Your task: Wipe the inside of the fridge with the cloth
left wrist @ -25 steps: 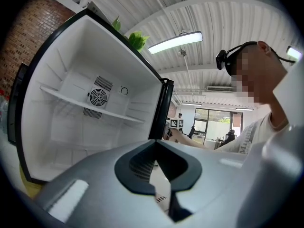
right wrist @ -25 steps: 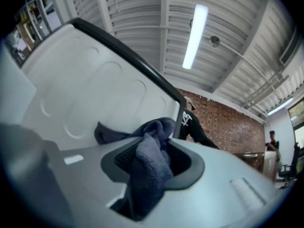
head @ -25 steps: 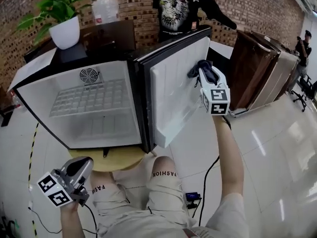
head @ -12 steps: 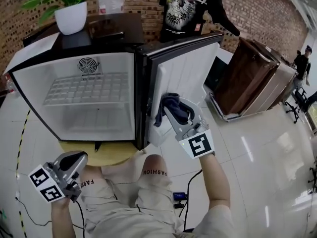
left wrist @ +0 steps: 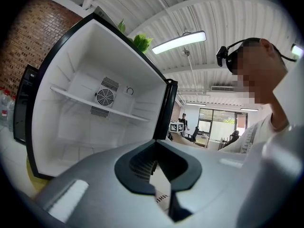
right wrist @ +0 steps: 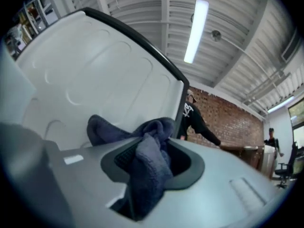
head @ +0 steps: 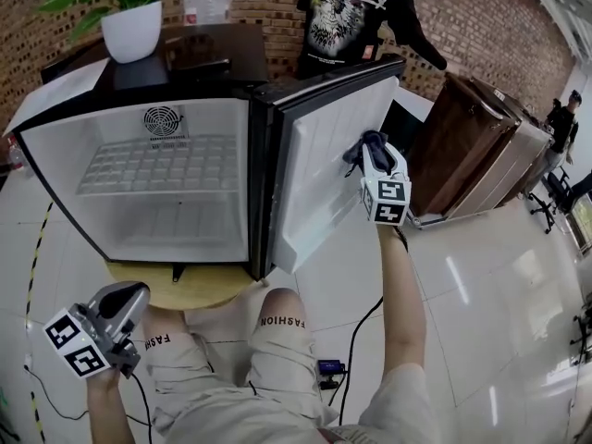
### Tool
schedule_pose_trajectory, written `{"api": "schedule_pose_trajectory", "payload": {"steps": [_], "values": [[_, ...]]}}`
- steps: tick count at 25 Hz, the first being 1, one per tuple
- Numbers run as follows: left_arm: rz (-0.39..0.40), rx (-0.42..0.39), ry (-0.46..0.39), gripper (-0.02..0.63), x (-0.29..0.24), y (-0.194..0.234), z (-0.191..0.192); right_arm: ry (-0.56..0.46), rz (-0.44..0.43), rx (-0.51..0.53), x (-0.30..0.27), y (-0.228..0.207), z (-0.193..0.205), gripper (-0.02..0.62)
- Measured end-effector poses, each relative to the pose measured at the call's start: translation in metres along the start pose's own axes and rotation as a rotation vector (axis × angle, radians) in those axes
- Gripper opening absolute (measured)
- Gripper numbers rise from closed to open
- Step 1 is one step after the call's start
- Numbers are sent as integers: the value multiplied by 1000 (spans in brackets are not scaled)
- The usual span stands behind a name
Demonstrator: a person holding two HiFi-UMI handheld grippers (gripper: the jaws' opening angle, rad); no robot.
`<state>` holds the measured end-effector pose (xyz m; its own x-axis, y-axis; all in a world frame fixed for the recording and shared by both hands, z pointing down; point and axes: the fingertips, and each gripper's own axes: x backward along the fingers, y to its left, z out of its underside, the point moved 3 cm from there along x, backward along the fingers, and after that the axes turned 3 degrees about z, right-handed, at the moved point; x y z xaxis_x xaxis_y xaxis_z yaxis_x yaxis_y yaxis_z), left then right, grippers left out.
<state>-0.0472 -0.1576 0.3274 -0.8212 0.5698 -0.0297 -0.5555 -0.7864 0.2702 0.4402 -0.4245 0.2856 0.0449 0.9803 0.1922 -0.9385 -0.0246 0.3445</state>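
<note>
A small white-lined fridge stands open, its door swung out to the right. My right gripper is shut on a dark blue cloth and holds it against the upper right of the door's inner panel. In the right gripper view the cloth bunches between the jaws, with the door panel just behind. My left gripper hangs low at the bottom left, below the fridge, shut and empty. In the left gripper view the fridge interior with its wire shelf and fan fills the left side.
The fridge sits on a round wooden table. A potted plant and a water bottle stand on top. A person in a black shirt stands behind the door. A brown cabinet stands right. Cables cross the floor.
The right gripper carried the cloth down to the door's lower left, then back up to its upper right. The left gripper has drifted slightly lower.
</note>
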Motion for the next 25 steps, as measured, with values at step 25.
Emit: {"api": "schedule_pose_trajectory", "payload": {"steps": [25], "values": [[1, 32, -3, 0, 4, 5, 9, -125, -266, 134, 62, 79, -1, 127]]}}
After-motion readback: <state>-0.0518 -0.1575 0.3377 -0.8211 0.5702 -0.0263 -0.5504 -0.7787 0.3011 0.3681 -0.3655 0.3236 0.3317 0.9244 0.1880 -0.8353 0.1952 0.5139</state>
